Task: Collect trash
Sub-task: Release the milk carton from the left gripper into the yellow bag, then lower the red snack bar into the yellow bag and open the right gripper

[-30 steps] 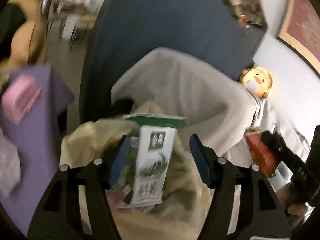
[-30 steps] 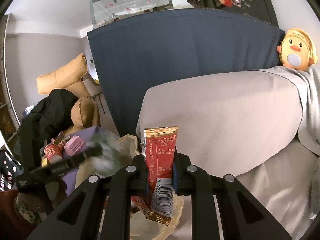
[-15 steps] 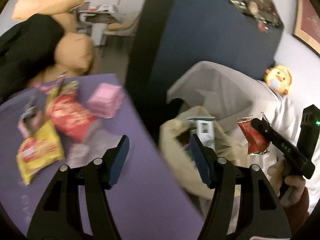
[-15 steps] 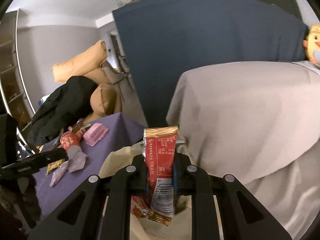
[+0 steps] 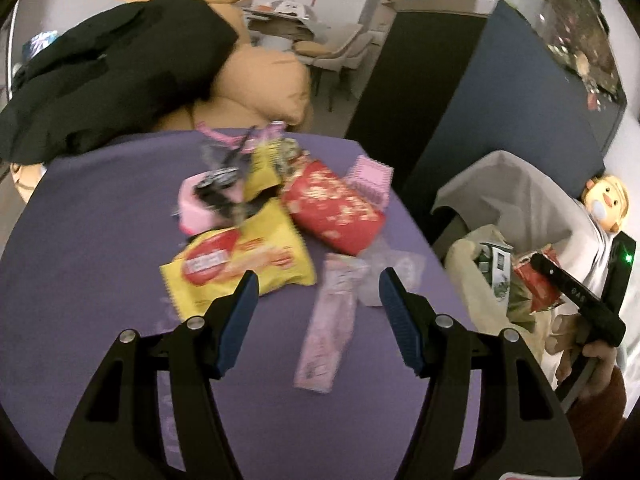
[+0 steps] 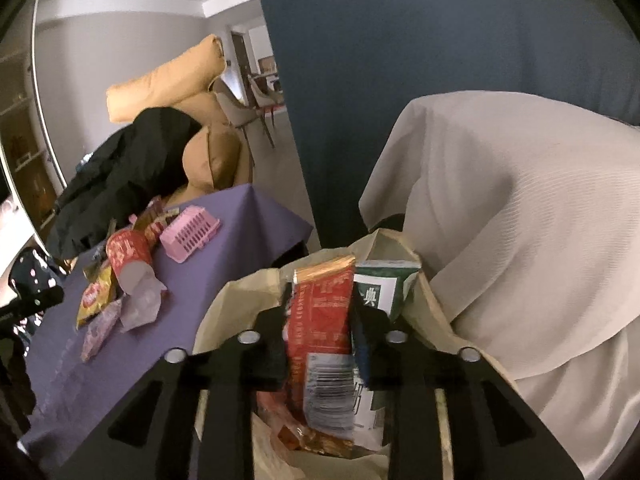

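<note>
My left gripper (image 5: 316, 312) is open and empty above the purple table (image 5: 80, 280). Below it lie a pink wrapper (image 5: 328, 332), a yellow snack bag (image 5: 240, 260), a red snack bag (image 5: 332, 208) and a clear wrapper (image 5: 384, 268). My right gripper (image 6: 320, 344) is shut on a red wrapper (image 6: 320, 312), held over the open beige trash bag (image 6: 236, 300). A green and white carton (image 6: 384, 288) stands inside the bag. The bag (image 5: 468, 280), the carton (image 5: 496, 264) and the right gripper (image 5: 560, 280) also show in the left wrist view.
A pink basket (image 5: 370, 178) and a pink box (image 5: 196, 204) with dark wrappers sit on the table. A black jacket (image 5: 108, 68) lies on tan cushions (image 5: 260, 84) behind. A cloth-covered sofa (image 6: 500, 208) with a duck toy (image 5: 606, 204) stands right of the bag.
My left gripper swung from over the trash bag, where the carton was dropped, to over the table's trash. My right gripper lowered the red wrapper closer to the bag's mouth.
</note>
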{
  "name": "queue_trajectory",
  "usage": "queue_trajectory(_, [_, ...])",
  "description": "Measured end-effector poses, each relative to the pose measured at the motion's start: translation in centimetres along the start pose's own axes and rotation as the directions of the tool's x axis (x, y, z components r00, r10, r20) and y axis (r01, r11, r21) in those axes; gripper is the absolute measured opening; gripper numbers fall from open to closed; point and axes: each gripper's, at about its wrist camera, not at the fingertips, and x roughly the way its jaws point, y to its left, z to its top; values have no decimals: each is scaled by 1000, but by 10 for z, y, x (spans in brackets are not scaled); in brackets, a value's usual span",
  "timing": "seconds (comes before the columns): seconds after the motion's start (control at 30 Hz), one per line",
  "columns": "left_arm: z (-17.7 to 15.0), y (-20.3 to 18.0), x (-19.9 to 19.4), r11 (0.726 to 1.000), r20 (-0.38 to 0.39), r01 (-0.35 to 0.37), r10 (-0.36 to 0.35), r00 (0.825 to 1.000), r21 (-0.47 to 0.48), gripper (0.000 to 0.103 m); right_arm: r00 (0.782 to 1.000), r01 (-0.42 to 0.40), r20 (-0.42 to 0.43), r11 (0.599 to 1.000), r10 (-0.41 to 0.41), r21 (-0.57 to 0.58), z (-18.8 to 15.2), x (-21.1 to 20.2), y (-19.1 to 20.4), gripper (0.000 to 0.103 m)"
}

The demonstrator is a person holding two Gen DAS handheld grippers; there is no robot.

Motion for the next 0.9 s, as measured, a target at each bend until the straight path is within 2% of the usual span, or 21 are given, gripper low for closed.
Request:
queue_trajectory(0.2, [-3,29,-5,998,-4,-10,10,1000,-59,59,1000,5,-18,1000,-5,6,6,6,9,39])
queue_trajectory(0.27, [-5,36,-6,997,-2,-15,15,1000,-72,59,1000,11,-18,1000,-11,0,8,6,12,47])
queue_trajectory(0.37, [-6,46,-10,996,1,-22,22,1000,-89,59,999,39,-18,999,-40,-26,11,6,19,49])
queue_trajectory(0.47, [-9,55,-14,994,5,-27,27,1000,-101,59,997,47,-67,999,-49,-26,13,14,21,53])
queue_trajectory(0.6, [-12,66,-18,992,2,-30,31,1000,-122,59,972,138,-188,989,-144,-45,7,35,19,53])
queue_trajectory(0.67, [-14,72,-19,990,0,-27,27,1000,-139,59,964,151,-210,987,-161,-63,0,43,19,53])
queue_trajectory(0.77, [-16,79,-20,988,-4,-27,27,1000,-149,59,942,185,-269,979,-203,-90,-15,53,16,53])
queue_trajectory(0.9, [-18,86,-22,987,-4,-19,19,1000,-157,59,924,182,-320,977,-208,-110,-31,49,15,53])
